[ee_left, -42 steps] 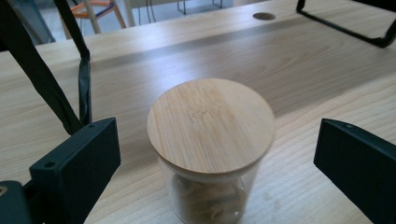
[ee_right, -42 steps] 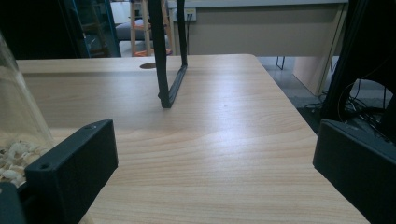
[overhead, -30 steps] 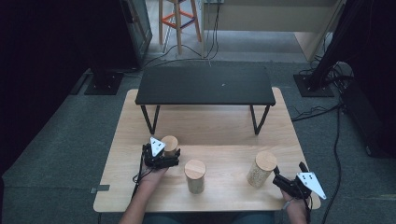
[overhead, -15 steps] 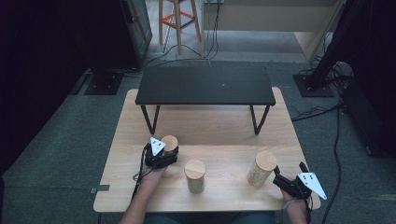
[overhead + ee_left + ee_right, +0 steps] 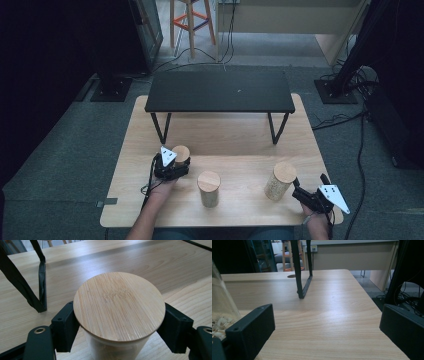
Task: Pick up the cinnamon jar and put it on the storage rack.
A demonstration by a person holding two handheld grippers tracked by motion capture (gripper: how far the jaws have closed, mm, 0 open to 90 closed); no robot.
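1. Wooden table (image 5: 225,135): a low black bench (image 5: 220,92) stands across its far half, placed as it was a second ago.
2. Three lidded jars stand upright on the near half, none displaced: middle jar (image 5: 208,188), right jar (image 5: 280,180), left jar (image 5: 181,154).
3. Left jar sits at the near left, between the left tongs' jaws.
4. Left tongs (image 5: 172,167): jaws, wide apart a second ago, now clamp the left jar's (image 5: 117,312) sides just under its bamboo lid.
5. Right tongs (image 5: 306,194): unchanged, jaws spread and holding nothing, just beside the right jar (image 5: 220,312).
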